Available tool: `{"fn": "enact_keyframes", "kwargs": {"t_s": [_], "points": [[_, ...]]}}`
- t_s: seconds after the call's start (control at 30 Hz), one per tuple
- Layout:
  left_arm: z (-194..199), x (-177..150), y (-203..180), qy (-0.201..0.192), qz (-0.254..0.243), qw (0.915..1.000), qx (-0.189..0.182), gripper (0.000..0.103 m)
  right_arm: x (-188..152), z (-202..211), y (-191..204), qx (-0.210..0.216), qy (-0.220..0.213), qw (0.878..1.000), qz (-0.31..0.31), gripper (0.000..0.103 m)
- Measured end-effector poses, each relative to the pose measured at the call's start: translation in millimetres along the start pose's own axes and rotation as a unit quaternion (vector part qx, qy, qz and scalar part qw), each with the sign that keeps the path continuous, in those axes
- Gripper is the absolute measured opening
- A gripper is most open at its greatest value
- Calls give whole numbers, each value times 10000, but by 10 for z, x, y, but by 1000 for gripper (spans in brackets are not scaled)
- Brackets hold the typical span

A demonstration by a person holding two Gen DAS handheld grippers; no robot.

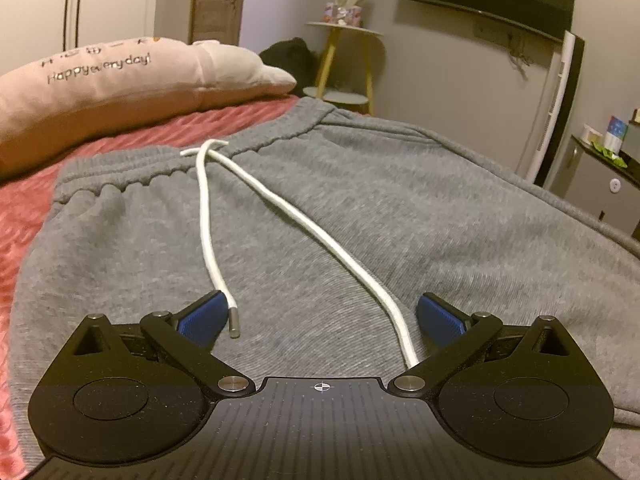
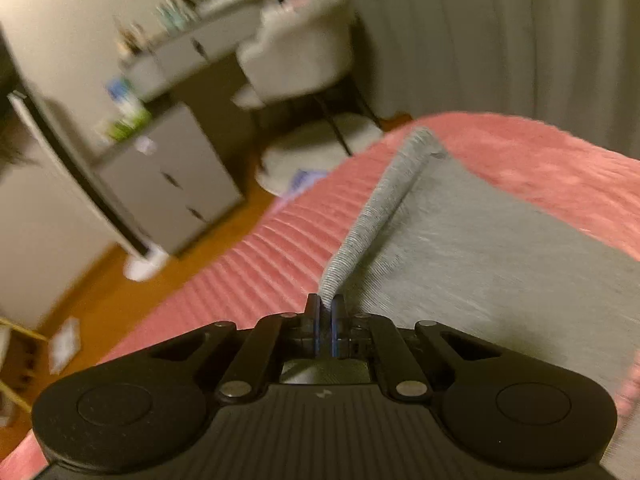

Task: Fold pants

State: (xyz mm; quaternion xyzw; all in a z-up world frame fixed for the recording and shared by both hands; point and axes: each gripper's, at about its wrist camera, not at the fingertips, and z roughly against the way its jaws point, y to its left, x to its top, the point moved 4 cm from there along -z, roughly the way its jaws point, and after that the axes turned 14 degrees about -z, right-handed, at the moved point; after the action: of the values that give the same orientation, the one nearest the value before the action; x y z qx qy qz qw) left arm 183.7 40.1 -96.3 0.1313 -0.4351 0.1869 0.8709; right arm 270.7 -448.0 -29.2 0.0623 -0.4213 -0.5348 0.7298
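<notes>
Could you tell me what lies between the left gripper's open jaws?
In the left wrist view, the left gripper frames bare grey pants fabric, with both white drawstring ends running just inside its pads.

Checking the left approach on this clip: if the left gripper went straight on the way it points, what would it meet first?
Most likely the grey sweatpants, between the two white drawstring cords. The left gripper, jaws open, tilts down at the fabric; the gap to it is unclear.

Grey drawstring pants (image 1: 320,208) lie flat on the pink bedspread (image 1: 24,216).
</notes>
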Motion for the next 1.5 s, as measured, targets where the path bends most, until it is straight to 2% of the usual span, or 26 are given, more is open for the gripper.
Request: {"fn": "enact_keyframes", "kwargs": {"t_s": [0.1, 0.2, 0.3, 0.33, 0.4, 0.43, 0.47, 0.5, 0.53, 0.6, 0.63, 0.67, 0.7, 0.73, 0.8, 0.87, 0.93, 1.0, 1.07, 1.1, 1.13, 1.2, 1.3, 1.37, 1.5], "points": [[33, 6, 39, 58, 55, 9999, -107, 103, -194, 725, -556, 436, -154, 9985, -290, 4], [107, -3, 28, 111, -52, 9999, -93, 103, -605, 1315, -1154, 446, -214, 9976, -479, 5], [188, 9, 26, 169, -52, 9997, -184, 103, -847, 1440, -1697, -19, -104, 9931, -1171, 6], [219, 27, 40, 201, 27, 9994, -277, 103, -823, 1412, -1788, -30, -24, 9912, -1322, 9], [299, 103, 98, 227, 347, 9970, -648, 103, -691, 1362, -1852, 361, 75, 9867, -1583, 12], [340, 152, 124, 216, 500, 9949, -846, 103, -622, 1340, -1860, 588, 54, 9839, -1689, 31], [371, 204, 143, 194, 620, 9926, -1024, 103, -591, 1321, -1876, 669, 24, 9820, -1767, 42], [387, 276, 159, 183, 707, 9898, -1224, 103, -551, 1275, -1890, 699, 11, 9803, -1849, 58], [380, 358, 172, 167, 776, 9863, -1447, 103, -517, 1207, -1912, 772, 43, 9789, -1892, 60], [294, 533, 148, 229, 793, 9792, -1852, 103, -510, 1108, -1966, 894, 156, 9772, -1921, 57], [227, 616, 124, 307, 775, 9763, -1995, 101, -521, 1087, -1973, 969, 158, 9757, -1957, 48], [146, 717, 102, 372, 794, 9741, -2085, 99, -502, 1054, -1983, 1071, 157, 9734, -2018, 39], [53, 819, 73, 443, 817, 9725, -2137, 93, -505, 1015, -1994, 1157, 231, 9703, -2110, 17], [-41, 906, 23, 549, 821, 9701, -2218, 89, -518, 987, -2050, 1221, 326, 9670, -2212, 6], [-292, 1070, -83, 765, 868, 9639, -2397, 88, -504, 901, -2093, 1265, 408, 9632, -2335, 6], [-565, 1168, -168, 1023, 920, 9637, -2290, 81, -493, 855, -2104, 1303, 436, 9603, -2428, 9], [-848, 1231, -244, 1289, 976, 9619, -2204, 66, -510, 834, -2111, 1303, 432, 9591, -2477, 9], [-1091, 1251, -314, 1599, 1098, 9544, -2268, 58, -501, 808, -2116, 1326, 438, 9576, -2521, 9], [-1272, 1280, -362, 1737, 1311, 9470, -2364, 57, -512, 804, -2129, 1367, 438, 9552, -2587, 9], [-1343, 1290, -376, 1760, 1433, 9437, -2407, 52, -509, 791, -2135, 1375, 441, 9545, -2608, 9], [-1398, 1303, -386, 1798, 1565, 9404, -2425, 36, -513, 788, -2133, 1390, 428, 9542, -2614, 9], [-1445, 1352, -380, 1862, 1644, 9376, -2435, 11, -558, 831, -2126, 1377, 356, 9559, -2568, 8], [-1323, 1488, -300, 1604, 1543, 9415, -2532, 10, -553, 855, -2092, 1312, 249, 9623, -2371, 6], [-1098, 1600, -187, 1290, 1461, 9432, -2691, 10, -494, 924, -2050, 1396, 159, 9622, -2332, 5], [-497, 1711, 156, 817, 1456, 9348, -3134, 9, -259, 1278, -1975, 1814, -97, 9562, -2295, 5]]}}
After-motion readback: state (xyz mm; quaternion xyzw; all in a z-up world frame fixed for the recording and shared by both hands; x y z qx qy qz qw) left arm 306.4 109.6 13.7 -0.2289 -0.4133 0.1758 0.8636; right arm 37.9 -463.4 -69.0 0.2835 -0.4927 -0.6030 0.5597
